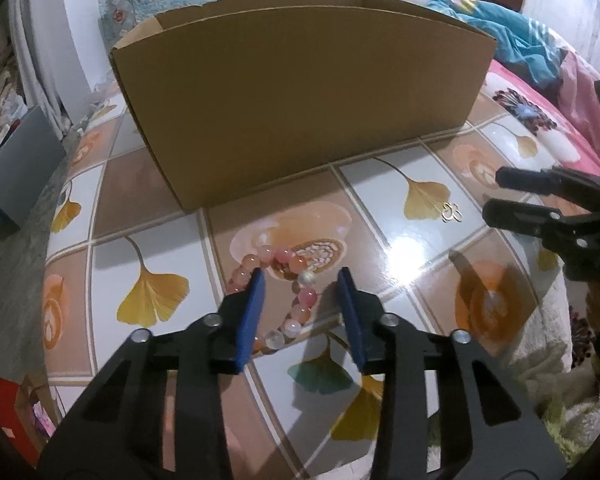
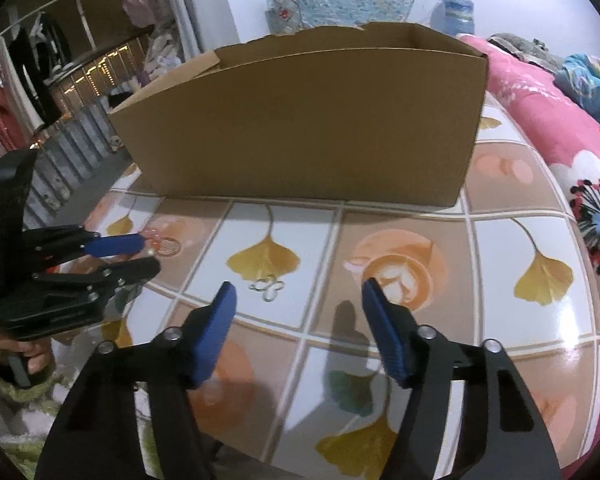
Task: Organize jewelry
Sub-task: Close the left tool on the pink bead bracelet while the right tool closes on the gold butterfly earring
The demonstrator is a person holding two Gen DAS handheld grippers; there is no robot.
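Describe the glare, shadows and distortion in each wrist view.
Left wrist view: white glare on the glossy table, right of the bead bracelet; fisheye bows the cardboard box top into an arc. Right wrist view: glare at the table's right edge; the right gripper casts dark shadows ahead of its jaws; corners vignetted black.

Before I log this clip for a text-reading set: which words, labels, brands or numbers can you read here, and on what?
None readable.
cardboard box: plain brown wall, no print.
tablecloth: leaf and coffee-cup pictures only, no words.
red box at the left view's edge: pale marks, too blurred to read.
Both tools: no brand shows.
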